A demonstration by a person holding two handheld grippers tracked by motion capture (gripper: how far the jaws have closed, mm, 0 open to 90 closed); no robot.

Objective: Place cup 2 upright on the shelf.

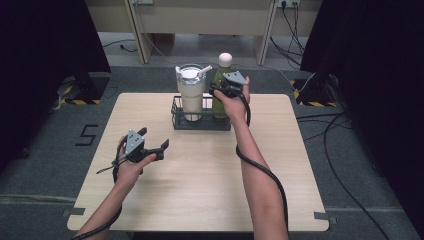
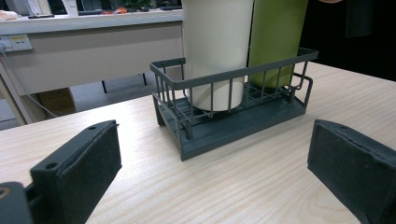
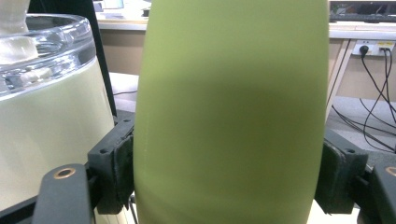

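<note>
A green bottle (image 1: 218, 105) with a white round cap stands in the right end of a dark wire basket (image 1: 200, 124) at the far middle of the table. A cream tumbler (image 1: 191, 92) with a clear lid stands beside it in the left end. My right gripper (image 1: 221, 91) is shut on the green bottle (image 3: 233, 112); both pads (image 3: 119, 172) press its sides, with the tumbler (image 3: 51, 121) close on the left. Over the table's left front my left gripper (image 1: 155, 137) is open and holds nothing. Its jaws (image 2: 210, 172) point at the basket (image 2: 233, 121).
The light wooden table (image 1: 200, 185) stands on a grey floor. Black cables (image 1: 345, 150) trail on the floor at the right. A pale desk (image 1: 200, 20) stands behind the table, with dark curtains at both sides.
</note>
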